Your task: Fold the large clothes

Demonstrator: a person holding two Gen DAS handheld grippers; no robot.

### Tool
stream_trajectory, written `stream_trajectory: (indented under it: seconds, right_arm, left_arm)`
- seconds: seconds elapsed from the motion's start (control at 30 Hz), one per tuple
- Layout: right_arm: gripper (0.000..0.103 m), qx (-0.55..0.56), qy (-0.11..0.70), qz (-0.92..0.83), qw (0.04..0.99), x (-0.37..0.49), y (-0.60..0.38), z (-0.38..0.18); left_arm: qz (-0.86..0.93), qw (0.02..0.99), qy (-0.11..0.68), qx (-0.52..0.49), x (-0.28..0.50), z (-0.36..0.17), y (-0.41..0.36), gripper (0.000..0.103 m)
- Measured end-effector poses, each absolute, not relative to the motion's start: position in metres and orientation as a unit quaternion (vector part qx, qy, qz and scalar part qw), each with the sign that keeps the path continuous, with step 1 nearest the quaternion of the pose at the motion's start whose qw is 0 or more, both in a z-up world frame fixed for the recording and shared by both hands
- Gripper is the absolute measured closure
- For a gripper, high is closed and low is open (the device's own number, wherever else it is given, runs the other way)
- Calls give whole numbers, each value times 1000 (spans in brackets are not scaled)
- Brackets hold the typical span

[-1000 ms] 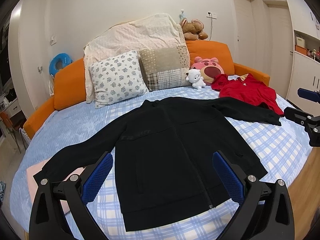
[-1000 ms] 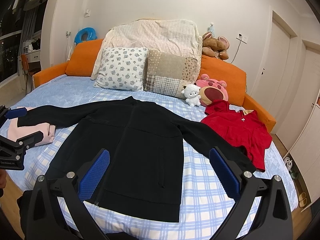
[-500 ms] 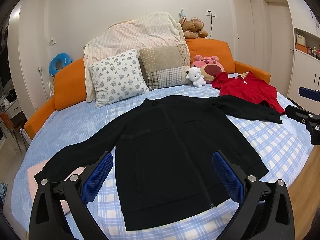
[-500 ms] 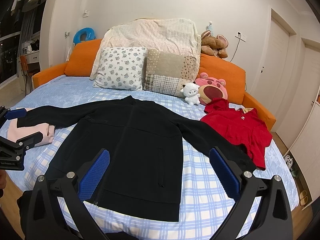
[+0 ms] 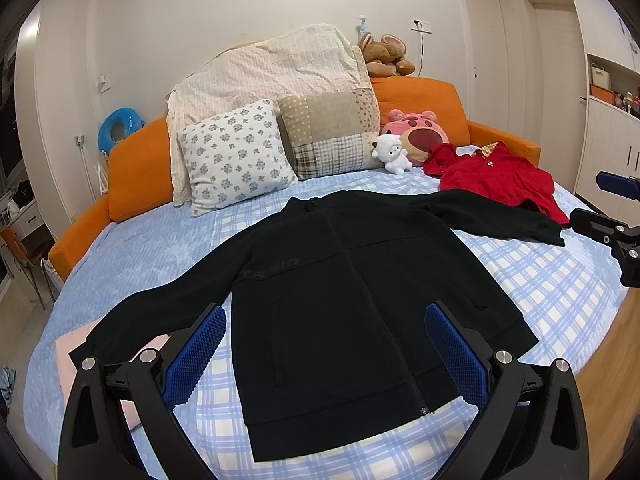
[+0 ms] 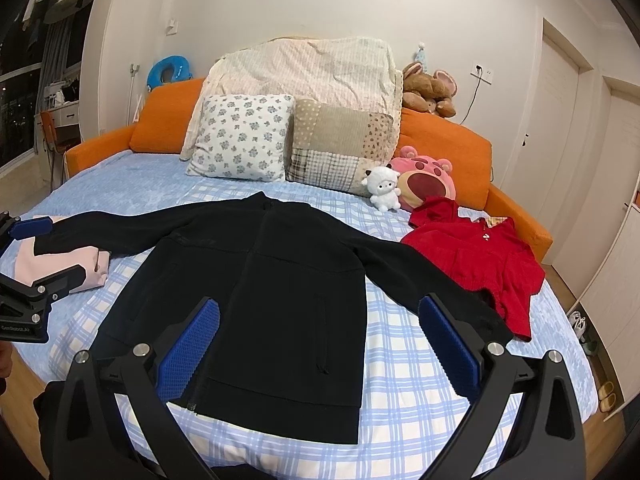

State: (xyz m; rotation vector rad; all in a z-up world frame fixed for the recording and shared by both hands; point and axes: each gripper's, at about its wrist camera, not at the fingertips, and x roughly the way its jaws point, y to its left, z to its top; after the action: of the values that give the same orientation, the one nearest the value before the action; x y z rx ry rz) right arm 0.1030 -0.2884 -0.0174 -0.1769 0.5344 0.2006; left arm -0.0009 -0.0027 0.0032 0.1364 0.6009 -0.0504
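A black zip jacket (image 5: 340, 312) lies flat and front-up on the blue checked bed, both sleeves spread out; it also shows in the right wrist view (image 6: 260, 292). My left gripper (image 5: 324, 354) is open and empty, above the jacket's lower hem. My right gripper (image 6: 318, 352) is open and empty, above the hem's right side. The right gripper shows at the left view's right edge (image 5: 612, 216). The left gripper shows at the right view's left edge (image 6: 28, 264).
A red garment (image 6: 480, 264) lies beside the jacket's right sleeve. A folded pink garment (image 6: 60, 260) lies under the left sleeve's cuff. Pillows (image 5: 236, 156), plush toys (image 5: 416, 136) and an orange headboard (image 5: 136, 176) line the far side. The bed (image 6: 420, 432) ends near me.
Both grippers have drifted slightly; the views are almost the same. The jacket has not moved and both grippers stay open.
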Motion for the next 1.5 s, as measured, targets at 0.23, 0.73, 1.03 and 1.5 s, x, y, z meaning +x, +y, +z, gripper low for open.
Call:
stream_trajectory:
  seconds: [0.23, 0.73, 1.03, 1.5]
  right_arm:
    - [4, -88, 263, 99, 956, 102, -290, -17]
    - [5, -87, 261, 100, 956, 102, -285, -17]
    - [5, -50, 231, 98, 967, 110, -312, -12]
    - [5, 84, 291, -11, 953, 235, -540, -86]
  left_arm:
    - [-24, 953, 296, 69, -1, 2, -2, 2]
    - [-23, 952, 296, 70, -2, 0, -3, 2]
    - [-47, 944, 315, 92, 29, -1, -17, 2]
    - [-94, 911, 393, 78, 204, -27, -116, 2]
